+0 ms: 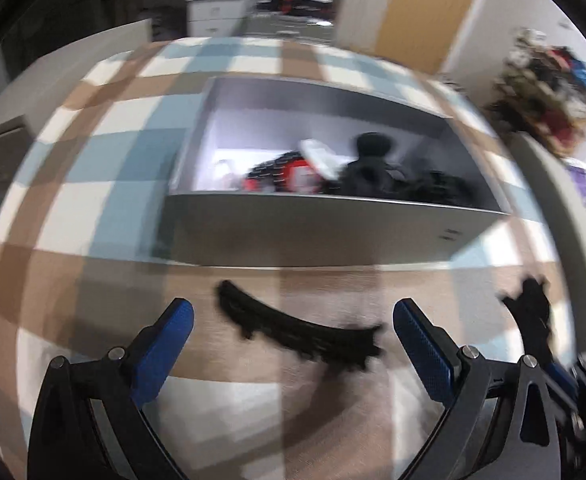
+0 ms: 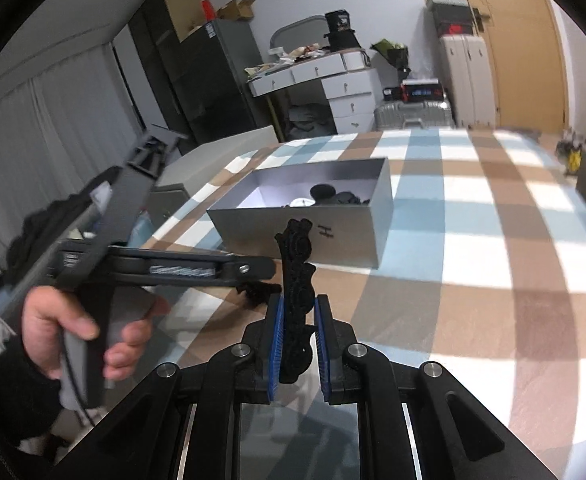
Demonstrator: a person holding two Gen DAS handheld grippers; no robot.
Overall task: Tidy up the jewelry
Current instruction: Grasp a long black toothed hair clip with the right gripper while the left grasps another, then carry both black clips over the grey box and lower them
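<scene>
Fingers of a bare hand (image 2: 75,334) are seen wrapped round the grey handle of the left gripper (image 1: 293,322), whose blue-padded jaws stand spread, nothing between them. Right gripper (image 2: 296,336) is clenched on a black, lacy, curved hair clip (image 2: 297,280), held upright before the open grey cardboard box (image 2: 345,240); "H" is handwritten on its wall. A second black ornate clip (image 1: 297,330) lies on the checked tablecloth (image 2: 493,248) beside the box.

A checked cloth (image 2: 473,240) in blue, brown and white covers the table. Behind stand a white drawer desk (image 2: 333,80), dark cabinet (image 2: 197,72), wooden door (image 2: 525,48), grey curtains (image 2: 53,120) and suitcases (image 2: 413,114).
</scene>
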